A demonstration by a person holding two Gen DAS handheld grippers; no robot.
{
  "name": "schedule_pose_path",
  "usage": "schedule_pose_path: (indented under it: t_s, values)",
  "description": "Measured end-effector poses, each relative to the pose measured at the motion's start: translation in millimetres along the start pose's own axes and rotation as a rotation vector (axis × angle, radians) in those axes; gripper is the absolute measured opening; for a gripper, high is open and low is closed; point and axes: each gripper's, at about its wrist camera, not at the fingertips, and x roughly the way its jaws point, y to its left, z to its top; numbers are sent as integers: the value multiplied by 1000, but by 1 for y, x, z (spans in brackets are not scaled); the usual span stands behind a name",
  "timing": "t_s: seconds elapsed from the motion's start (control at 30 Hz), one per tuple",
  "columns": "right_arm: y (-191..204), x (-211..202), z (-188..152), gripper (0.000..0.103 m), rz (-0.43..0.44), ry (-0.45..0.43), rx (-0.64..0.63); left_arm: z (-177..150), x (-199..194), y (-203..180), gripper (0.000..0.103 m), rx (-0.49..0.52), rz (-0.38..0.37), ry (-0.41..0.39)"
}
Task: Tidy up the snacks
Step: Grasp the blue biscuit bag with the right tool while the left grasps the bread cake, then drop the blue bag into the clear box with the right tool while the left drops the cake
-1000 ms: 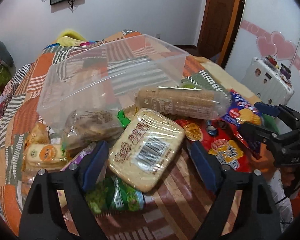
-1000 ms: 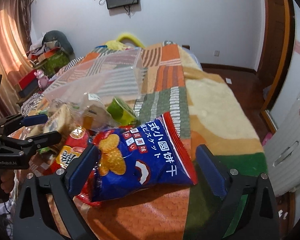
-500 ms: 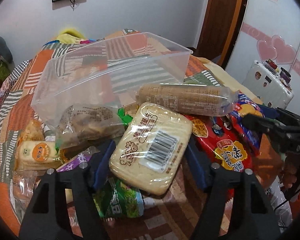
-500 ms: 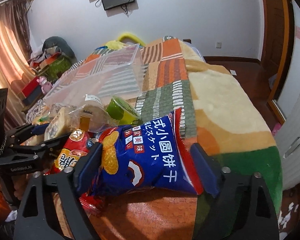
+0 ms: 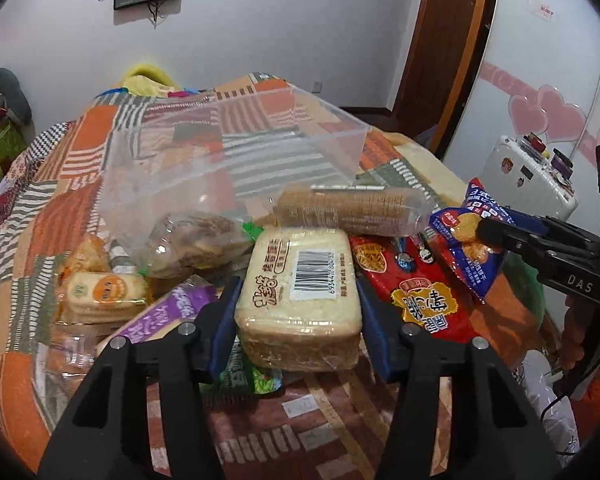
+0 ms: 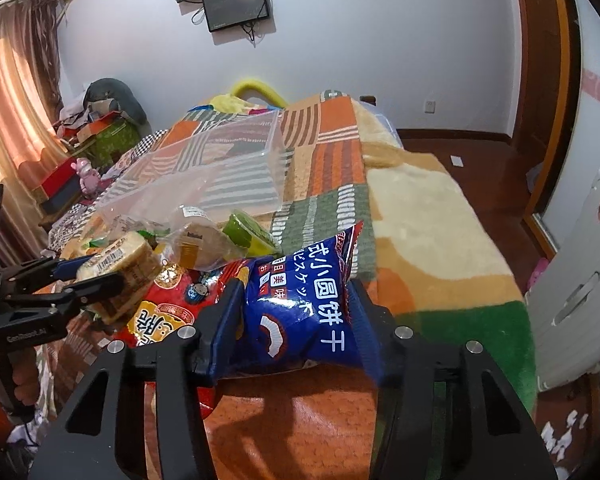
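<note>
Between the left gripper (image 5: pixel 297 312) fingers sat a squeezed, blocky cracker pack (image 5: pixel 300 296); the right gripper (image 6: pixel 295 316) fingers pinched a shiny, crinkly blue bag (image 6: pixel 300 300).

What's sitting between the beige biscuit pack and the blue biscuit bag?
A red snack bag lies flat between the beige biscuit pack and the blue biscuit bag, clearest in the left wrist view.

Snack pile crowds the clear bin's (image 5: pixel 235 160) near wall from nine to three o'clock, open bedspread (image 6: pixel 420 216) at two o'clock.
</note>
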Motion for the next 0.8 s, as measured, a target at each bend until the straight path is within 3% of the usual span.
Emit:
schedule_pose_path:
  t_s: [0.47, 0.8]
  values:
    - [19, -27, 29, 48, 6, -136, -26, 24, -58, 15, 55, -22, 40, -134]
    - [50, -3, 64, 48, 60, -210, -54, 64, -66, 42, 55, -64, 88, -223]
